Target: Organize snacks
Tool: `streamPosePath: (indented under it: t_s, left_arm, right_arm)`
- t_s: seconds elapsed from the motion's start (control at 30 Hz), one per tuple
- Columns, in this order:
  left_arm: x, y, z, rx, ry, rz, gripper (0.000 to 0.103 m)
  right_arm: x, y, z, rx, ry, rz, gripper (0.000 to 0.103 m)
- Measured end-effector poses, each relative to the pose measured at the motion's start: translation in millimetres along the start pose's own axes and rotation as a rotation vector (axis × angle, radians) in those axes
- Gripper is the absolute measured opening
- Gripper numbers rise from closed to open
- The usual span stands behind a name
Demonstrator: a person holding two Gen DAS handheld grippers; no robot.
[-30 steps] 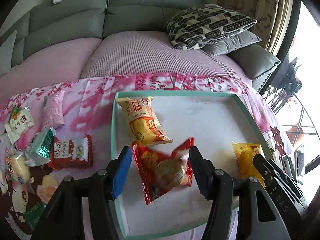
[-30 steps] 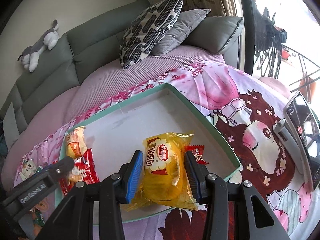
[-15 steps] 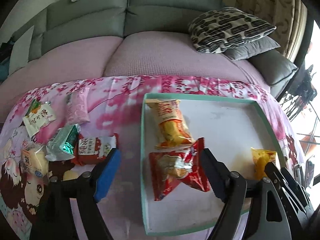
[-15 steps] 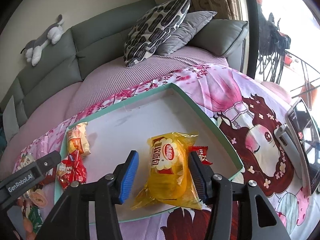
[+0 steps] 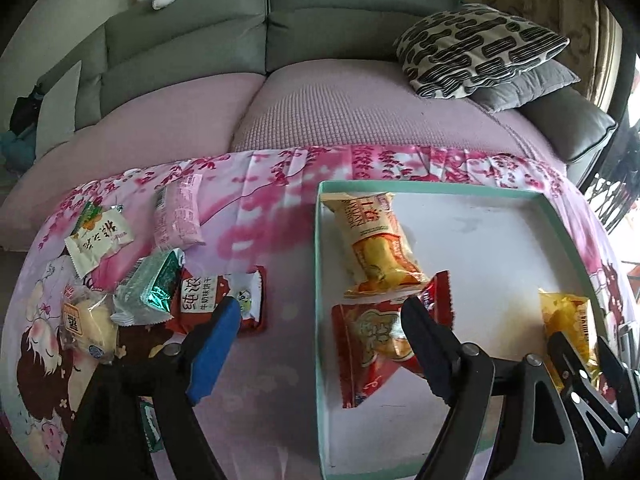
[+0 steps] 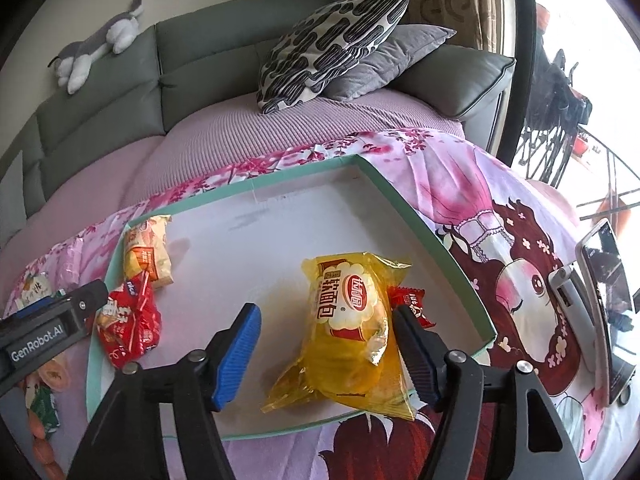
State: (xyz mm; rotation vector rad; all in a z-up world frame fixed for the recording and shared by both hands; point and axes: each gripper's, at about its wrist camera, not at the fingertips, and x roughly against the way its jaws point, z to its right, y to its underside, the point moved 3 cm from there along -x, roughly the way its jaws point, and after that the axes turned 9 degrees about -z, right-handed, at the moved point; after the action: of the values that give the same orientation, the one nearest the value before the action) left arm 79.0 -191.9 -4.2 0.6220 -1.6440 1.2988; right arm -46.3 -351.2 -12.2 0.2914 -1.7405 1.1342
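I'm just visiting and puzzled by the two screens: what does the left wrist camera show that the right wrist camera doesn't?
Only the left wrist view shows the pile of loose snacks outside the box: a red-and-white packet, a green foil packet and a pink packet.

Only the right wrist view shows the phone on a stand and a small red packet tucked behind the yellow bread bag.

Both show the teal-rimmed box, the red snack bag, the sofa and patterned cushion.

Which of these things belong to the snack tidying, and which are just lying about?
Part of the job:
- green-rimmed tray
- yellow bread packet
- red snack packet
- loose snacks on the cloth

Just lying about:
- patterned cushion
- plush toy
- phone on stand
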Motion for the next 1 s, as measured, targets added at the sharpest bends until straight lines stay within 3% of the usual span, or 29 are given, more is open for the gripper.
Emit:
streamPosePath:
  t_s: [0.03, 0.13, 0.43, 0.6, 1.0]
  left_arm:
    - [-1, 0, -1, 0.003, -0.005, 0.0, 0.084]
    - [-3, 0, -3, 0.012, -0.01, -0.002, 0.102]
    - [-3, 0, -7, 0.036, -0.008, 0.002, 0.102]
    - [-4, 0, -8, 0.047, -0.001, -0.004, 0.102]
    - [-8, 1, -14, 0.081, -0.001, -0.009, 0.103]
  right_arm:
    - [0, 0, 0, 0.0, 0.002, 0.0, 0.081]
    - [1, -1, 1, -0.002, 0.003, 0.006, 0.084]
    - [-1, -1, -1, 0.023, 0.016, 0.002, 0.085]
    - [-1, 0, -3, 0.037, 0.014, 0.007, 0.102]
    - [0, 0, -5, 0.08, 0.036, 0.023, 0.103]
